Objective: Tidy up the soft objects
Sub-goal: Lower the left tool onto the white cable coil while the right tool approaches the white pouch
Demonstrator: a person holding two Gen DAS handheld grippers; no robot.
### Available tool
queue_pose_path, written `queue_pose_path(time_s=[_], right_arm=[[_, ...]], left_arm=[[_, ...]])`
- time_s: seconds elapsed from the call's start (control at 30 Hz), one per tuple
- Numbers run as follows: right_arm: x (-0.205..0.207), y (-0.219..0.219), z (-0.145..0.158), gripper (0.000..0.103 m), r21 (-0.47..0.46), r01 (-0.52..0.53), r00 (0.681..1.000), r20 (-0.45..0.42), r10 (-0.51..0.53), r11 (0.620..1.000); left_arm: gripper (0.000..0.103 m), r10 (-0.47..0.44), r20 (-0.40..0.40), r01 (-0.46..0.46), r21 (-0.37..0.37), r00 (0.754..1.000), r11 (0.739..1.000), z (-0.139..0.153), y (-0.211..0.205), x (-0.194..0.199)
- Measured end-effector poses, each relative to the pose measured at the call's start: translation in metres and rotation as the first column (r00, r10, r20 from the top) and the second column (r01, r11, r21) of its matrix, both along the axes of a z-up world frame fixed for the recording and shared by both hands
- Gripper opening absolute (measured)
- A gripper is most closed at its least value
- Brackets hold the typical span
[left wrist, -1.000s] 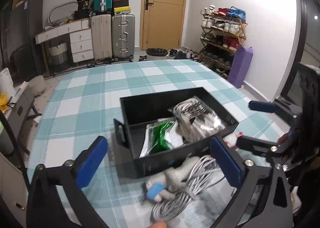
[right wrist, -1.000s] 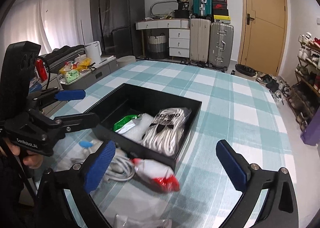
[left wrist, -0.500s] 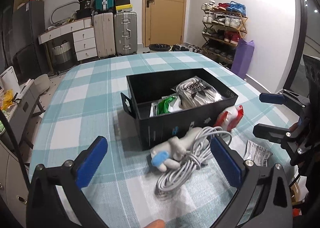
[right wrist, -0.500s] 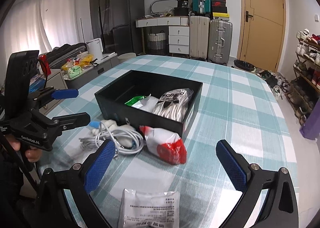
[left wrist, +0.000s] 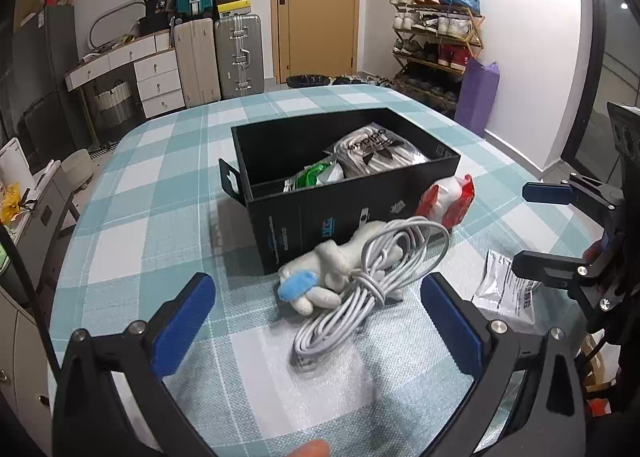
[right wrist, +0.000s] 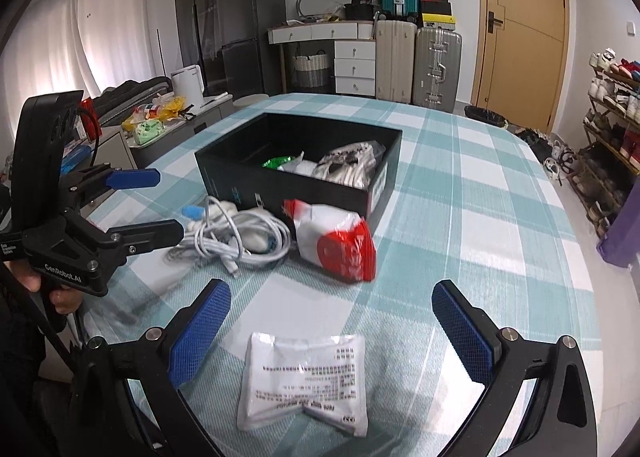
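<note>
A black open box (left wrist: 352,197) (right wrist: 296,181) stands on the checked table and holds a green-and-white packet (left wrist: 316,173) and a clear bag of white cord (left wrist: 376,149). In front of it lie a white plush toy with a blue tip (left wrist: 320,281), a coiled white cable (left wrist: 376,281) (right wrist: 240,237), a red-and-white bag (left wrist: 448,201) (right wrist: 336,245) and a flat white printed packet (right wrist: 308,377) (left wrist: 504,289). My left gripper (left wrist: 320,329) is open and empty, just short of the toy and cable. My right gripper (right wrist: 332,333) is open and empty over the white packet.
The table's near edge runs under both grippers. Each gripper shows in the other's view: the right one (left wrist: 576,233) and the left one (right wrist: 132,205). Suitcases (left wrist: 220,53), drawers, a door and a shoe rack (left wrist: 436,41) stand behind.
Both grippers have pulled back and up from the box. The toy, cable, red-and-white bag and white packet now show in full in front of them.
</note>
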State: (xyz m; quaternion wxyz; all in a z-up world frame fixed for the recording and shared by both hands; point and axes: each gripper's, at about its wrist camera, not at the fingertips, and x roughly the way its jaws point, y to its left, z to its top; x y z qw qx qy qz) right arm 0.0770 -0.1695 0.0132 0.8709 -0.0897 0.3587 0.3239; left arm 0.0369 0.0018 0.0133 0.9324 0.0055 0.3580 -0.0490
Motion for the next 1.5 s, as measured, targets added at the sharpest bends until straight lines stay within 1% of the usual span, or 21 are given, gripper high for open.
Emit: queue_pose_path(time_s=[0.23,0.43,0.7,0.8,0.93,1.03,1.1,1.23,1.3,1.37,1.5], right_arm=[[-0.009,-0.004,-0.012,0.102,-0.027,-0.008,0.999,-0.034,0.007,1.0],[-0.014,-0.003,-0.021,0.102,-0.048,-0.027,0.998,-0.057,0.024,0.998],[-0.019,0.004,-0.036,0.102,-0.115,-0.06,0.992,-0.113,0.047,0.992],[-0.021,0.004,-0.039,0.102,-0.115,-0.063,0.992,-0.119,0.049,0.991],[-0.022,0.001,-0.038,0.102,-0.103,-0.071,0.991,-0.117,0.058,0.992],[-0.023,0.0,-0.037,0.102,-0.096,-0.074,0.992,-0.113,0.063,0.993],[-0.023,-0.001,-0.038,0.102,-0.091,-0.075,0.991,-0.113,0.065,0.993],[-0.023,-0.003,-0.038,0.102,-0.08,-0.077,0.991,-0.113,0.067,0.994],[-0.023,-0.004,-0.038,0.102,-0.077,-0.075,0.991,-0.113,0.066,0.994],[-0.022,-0.004,-0.039,0.102,-0.074,-0.074,0.991,-0.113,0.066,0.995],[-0.023,-0.005,-0.04,0.102,-0.064,-0.079,0.99,-0.119,0.071,0.995]], left_arm=[[0.103,-0.004,-0.027,0.004,-0.004,1.0,1.0,-0.006,-0.002,0.002],[0.103,-0.009,-0.043,0.01,0.012,0.999,1.0,-0.01,-0.006,0.003],[0.103,-0.01,-0.08,0.011,0.011,0.997,1.0,-0.016,-0.007,0.006],[0.103,-0.007,-0.085,0.007,0.005,0.996,1.0,-0.017,-0.006,0.007],[0.102,-0.04,-0.083,0.039,-0.021,0.996,0.999,-0.015,-0.006,0.006],[0.1,-0.069,-0.068,0.067,-0.035,0.995,0.997,-0.013,-0.007,0.003],[0.09,-0.085,-0.055,0.083,-0.037,0.995,0.996,-0.012,-0.008,0.001],[0.075,-0.128,-0.05,0.126,-0.048,0.991,0.991,-0.01,-0.014,-0.001],[0.063,-0.152,-0.047,0.15,-0.05,0.987,0.987,-0.01,-0.017,-0.003],[0.06,-0.176,-0.062,0.173,-0.051,0.982,0.984,-0.011,-0.021,-0.003],[0.06,-0.177,-0.079,0.175,-0.037,0.981,0.984,-0.014,-0.026,-0.001]])
